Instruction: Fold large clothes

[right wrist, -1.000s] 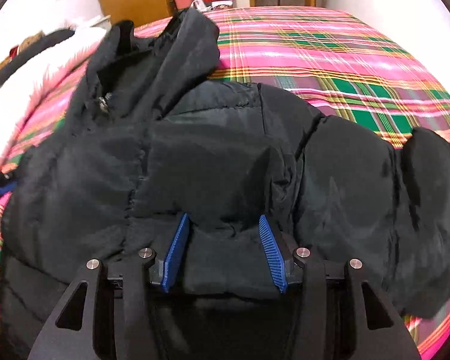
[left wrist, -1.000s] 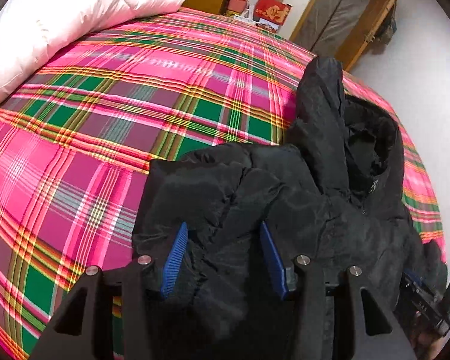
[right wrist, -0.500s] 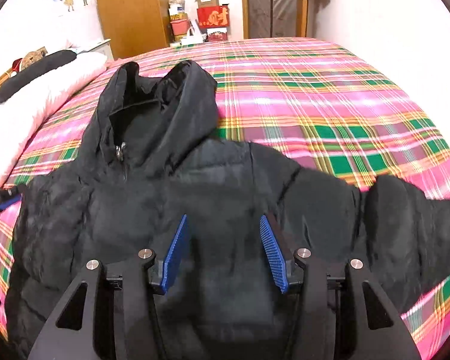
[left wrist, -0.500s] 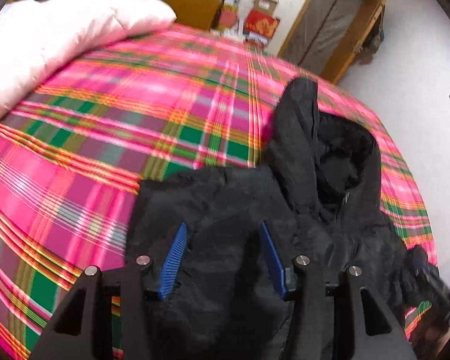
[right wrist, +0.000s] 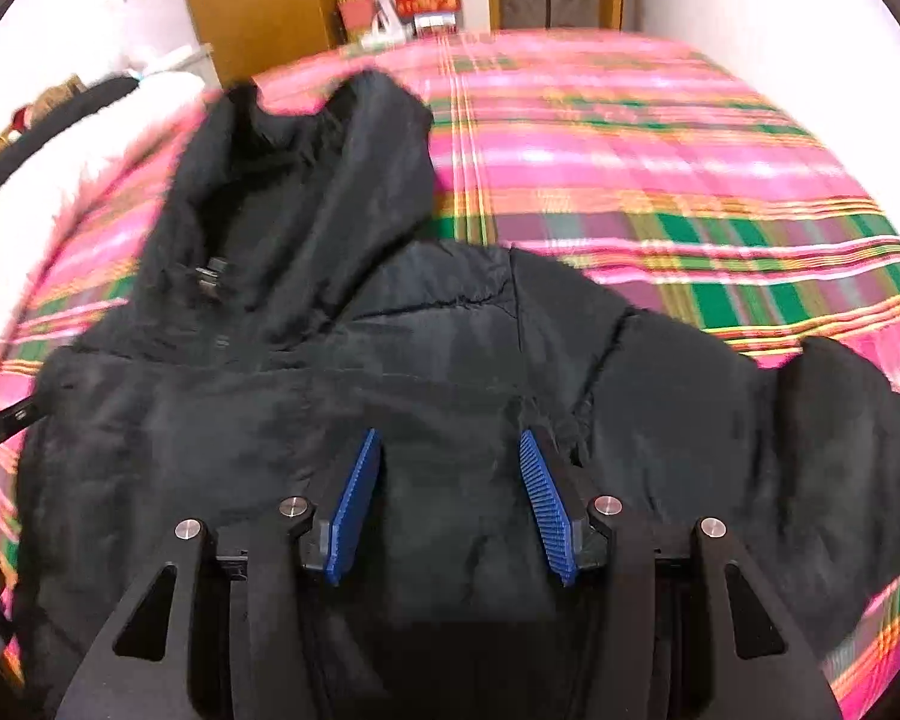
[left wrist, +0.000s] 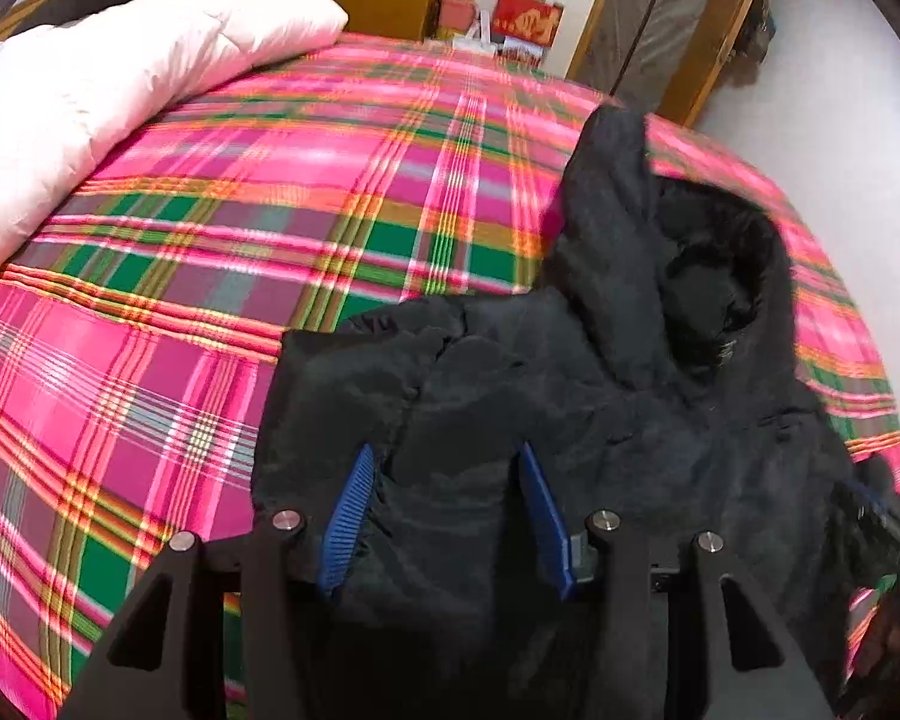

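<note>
Jacket [left wrist: 570, 420] (black), plaid bedspread [left wrist: 210, 252], pillow [left wrist: 120, 78]

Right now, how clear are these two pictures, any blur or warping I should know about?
Left wrist view: the fisheye bows the plaid bedspread, and the black jacket is smeared around its hood. Right wrist view: motion blur softens the far bedspread and the jacket; its dark folds hardly read, while the wall glares white.

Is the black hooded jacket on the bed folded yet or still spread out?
Spread out: the black hooded jacket lies open-bodied on the plaid bedspread, hood up, one sleeve extended.
</note>
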`<state>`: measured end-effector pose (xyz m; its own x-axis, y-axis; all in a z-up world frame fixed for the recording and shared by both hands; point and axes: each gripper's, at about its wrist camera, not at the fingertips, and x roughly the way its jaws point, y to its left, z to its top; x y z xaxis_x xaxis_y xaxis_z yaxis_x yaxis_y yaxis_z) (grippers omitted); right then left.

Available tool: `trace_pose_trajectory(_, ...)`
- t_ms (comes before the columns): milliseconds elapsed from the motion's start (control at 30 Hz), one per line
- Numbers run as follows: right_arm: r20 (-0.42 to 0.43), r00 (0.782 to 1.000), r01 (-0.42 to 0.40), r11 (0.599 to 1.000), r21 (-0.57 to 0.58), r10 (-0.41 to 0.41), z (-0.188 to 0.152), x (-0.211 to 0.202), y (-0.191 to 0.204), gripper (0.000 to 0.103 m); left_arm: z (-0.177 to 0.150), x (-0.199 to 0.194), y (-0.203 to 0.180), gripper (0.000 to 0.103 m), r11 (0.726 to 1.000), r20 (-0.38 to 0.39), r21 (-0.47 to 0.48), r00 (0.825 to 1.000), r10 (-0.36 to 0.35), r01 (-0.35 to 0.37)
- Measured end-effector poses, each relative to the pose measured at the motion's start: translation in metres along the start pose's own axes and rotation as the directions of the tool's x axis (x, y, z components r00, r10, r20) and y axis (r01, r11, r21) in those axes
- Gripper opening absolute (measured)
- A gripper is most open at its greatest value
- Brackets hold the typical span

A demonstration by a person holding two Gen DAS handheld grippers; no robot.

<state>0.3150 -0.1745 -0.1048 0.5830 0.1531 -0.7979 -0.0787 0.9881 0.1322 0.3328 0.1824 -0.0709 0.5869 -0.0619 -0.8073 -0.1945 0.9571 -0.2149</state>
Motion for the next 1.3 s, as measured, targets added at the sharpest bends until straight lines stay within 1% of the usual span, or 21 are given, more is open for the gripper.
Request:
trace_pose_trajectory(67,0.004,1.000,-0.008,1.000,-0.008,0.008,-0.017,-0.012,0.001,0.050,-0.007,-0.017,-0.008,0.052,0.999,0.027,0.028,0.999,-0.020,0.020)
trace_pose_trajectory(133,-0.019,1.000,-0.008,1.000,-0.008,0.008,-0.031,-0.008,0.001,0.050,-0.019,-0.030,-0.018,0.052,0.997,0.042,0.075,0.998,-0.040,0.037)
trace_pose_trajectory(200,-0.078,0.997,0.002,1.000,0.006,-0.001,-0.038,0.010,-0.003,0.050,-0.030,-0.028,-0.030,0.052,0.991,0.023,0.130,0.999,-0.036,0.032)
trace_pose_trajectory(267,-0.090,0.996,-0.007,1.000,0.027,0.009,-0.039,0.018,-0.008,0.050,-0.035,-0.013,-0.038,0.052,0.987,-0.028,0.157,1.000,-0.012,0.016)
trace_pose_trajectory(333,-0.090,0.996,0.002,1.000,0.015,-0.001,-0.036,0.023,-0.006,0.050,-0.038,0.004,-0.039,0.052,0.990,-0.085,0.143,0.996,0.011,0.002)
trace_pose_trajectory(367,-0.094,0.996,0.005,1.000,0.008,-0.005,-0.035,0.026,-0.004,0.050,-0.038,0.010,-0.040,0.052,0.990,-0.099,0.142,0.995,0.016,-0.002)
trace_pose_trajectory(633,-0.102,0.995,0.017,1.000,-0.009,-0.018,-0.030,0.035,0.001,0.051,-0.038,0.016,-0.041,0.052,0.986,-0.098,0.162,0.994,0.045,-0.029)
trace_pose_trajectory(700,-0.108,0.994,0.018,1.000,0.006,-0.017,-0.031,0.026,-0.003,0.051,-0.038,0.014,-0.040,0.052,0.989,-0.094,0.146,0.995,0.045,-0.031)
trace_pose_trajectory(767,-0.096,0.995,0.013,1.000,0.023,-0.011,-0.031,0.012,-0.005,0.051,-0.037,0.008,-0.040,0.052,0.993,-0.085,0.116,0.996,0.034,-0.024)
trace_pose_trajectory(900,-0.052,0.999,0.016,0.999,0.041,-0.014,-0.041,-0.019,-0.012,0.051,-0.040,-0.013,-0.046,0.052,0.997,-0.038,0.060,0.999,-0.035,0.037)
trace_pose_trajectory(967,-0.038,0.999,0.025,0.998,0.060,-0.023,-0.049,-0.033,-0.020,0.051,-0.042,-0.021,-0.055,0.052,0.995,-0.012,0.077,0.998,-0.058,0.058)
trace_pose_trajectory(1033,-0.020,0.999,0.037,0.995,0.093,-0.035,-0.057,-0.048,-0.033,0.051,-0.046,-0.031,-0.069,0.052,0.990,0.011,0.117,0.997,-0.076,0.074)
trace_pose_trajectory(1100,-0.004,0.999,0.052,0.989,0.138,-0.052,-0.065,-0.061,-0.049,0.051,-0.051,-0.039,-0.083,0.052,0.982,0.028,0.160,0.994,-0.109,0.103)
trace_pose_trajectory(1167,0.007,0.997,0.070,0.981,0.182,-0.073,-0.072,-0.073,-0.065,0.051,-0.056,-0.045,-0.096,0.052,0.972,0.041,0.204,0.991,-0.128,0.117)
trace_pose_trajectory(1300,-0.007,0.993,0.112,0.957,0.266,-0.114,-0.087,-0.084,-0.107,0.051,-0.063,-0.050,-0.111,0.052,0.958,0.052,0.259,0.988,-0.144,0.126)
